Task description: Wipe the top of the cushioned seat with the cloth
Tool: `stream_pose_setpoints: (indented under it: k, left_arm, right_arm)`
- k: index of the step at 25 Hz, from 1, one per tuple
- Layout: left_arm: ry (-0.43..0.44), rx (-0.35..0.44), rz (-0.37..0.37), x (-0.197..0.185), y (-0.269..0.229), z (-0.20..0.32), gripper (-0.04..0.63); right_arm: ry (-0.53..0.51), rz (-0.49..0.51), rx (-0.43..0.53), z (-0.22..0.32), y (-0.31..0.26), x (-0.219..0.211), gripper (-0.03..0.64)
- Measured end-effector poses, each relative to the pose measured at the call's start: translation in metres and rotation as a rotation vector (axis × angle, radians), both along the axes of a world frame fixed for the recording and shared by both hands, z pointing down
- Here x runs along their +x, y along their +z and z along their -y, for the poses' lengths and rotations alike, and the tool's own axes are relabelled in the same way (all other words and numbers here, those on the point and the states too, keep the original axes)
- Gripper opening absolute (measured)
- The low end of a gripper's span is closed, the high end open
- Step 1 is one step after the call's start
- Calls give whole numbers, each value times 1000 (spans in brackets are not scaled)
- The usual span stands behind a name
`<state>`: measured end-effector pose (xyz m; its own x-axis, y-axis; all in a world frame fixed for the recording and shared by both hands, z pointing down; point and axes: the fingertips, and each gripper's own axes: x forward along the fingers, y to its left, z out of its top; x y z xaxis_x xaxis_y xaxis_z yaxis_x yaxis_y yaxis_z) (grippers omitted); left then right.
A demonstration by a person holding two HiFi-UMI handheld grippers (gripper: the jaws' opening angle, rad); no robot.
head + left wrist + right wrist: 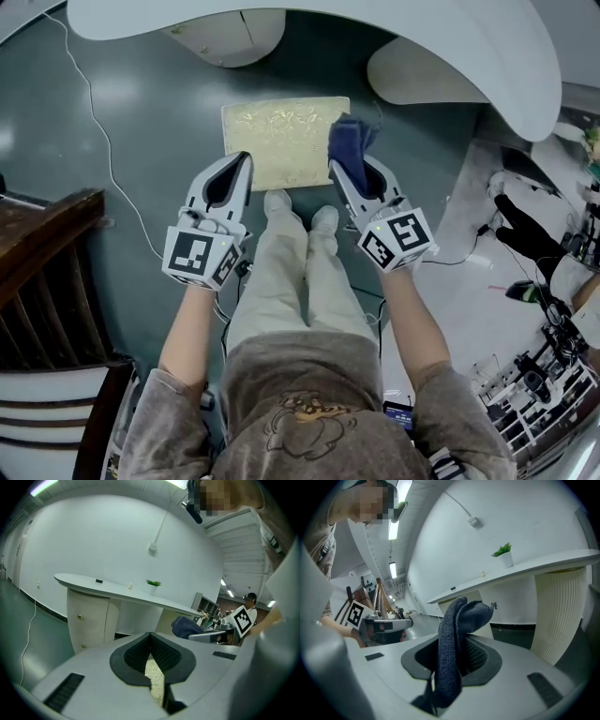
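A dark blue knitted cloth [349, 141] is clamped between the jaws of the right gripper [342, 173]. In the right gripper view the cloth [452, 634] is seen bunched and folded over, sticking out past the jaw tips. The left gripper [242, 167] is held with its jaws together and nothing between them. In the left gripper view only a narrow slit is left behind the tips [151, 641].

The pale yellow patterned rectangular cushioned seat [277, 141] is seen on the grey-green floor [141, 112], just ahead of the person's feet. The left gripper is held over the seat's near left corner. The cloth is seen over the seat's right edge from the head view; contact cannot be told. A strip of the seat [154, 674] is seen through the left jaws' slit.

A small white pot [505, 559] is seen on the white curved counter [543, 566], and a green plant [502, 550] is held in it. A thin white cable [98, 131] is laid across the floor at left.
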<state>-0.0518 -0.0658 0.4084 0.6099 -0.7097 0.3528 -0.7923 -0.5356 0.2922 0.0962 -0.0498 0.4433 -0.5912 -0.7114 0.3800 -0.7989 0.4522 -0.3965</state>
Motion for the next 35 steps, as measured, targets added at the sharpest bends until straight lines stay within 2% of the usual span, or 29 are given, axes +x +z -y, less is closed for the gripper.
stream_pose_setpoints:
  k: [9, 16, 27, 35]
  left_arm:
    - [-7, -21, -20, 26, 37, 9, 18]
    - [-6, -43, -12, -2, 55, 3, 18]
    - [5, -72, 11, -8, 77, 17, 18]
    - [-3, -84, 31, -17, 86, 22, 18]
  right_arm:
    - [24, -131, -75, 32, 67, 64, 114]
    - [24, -224, -150, 59, 130, 67, 114]
    - [-28, -391, -339, 88, 244, 89, 114]
    - [-9, -446, -402, 100, 278, 100, 114]
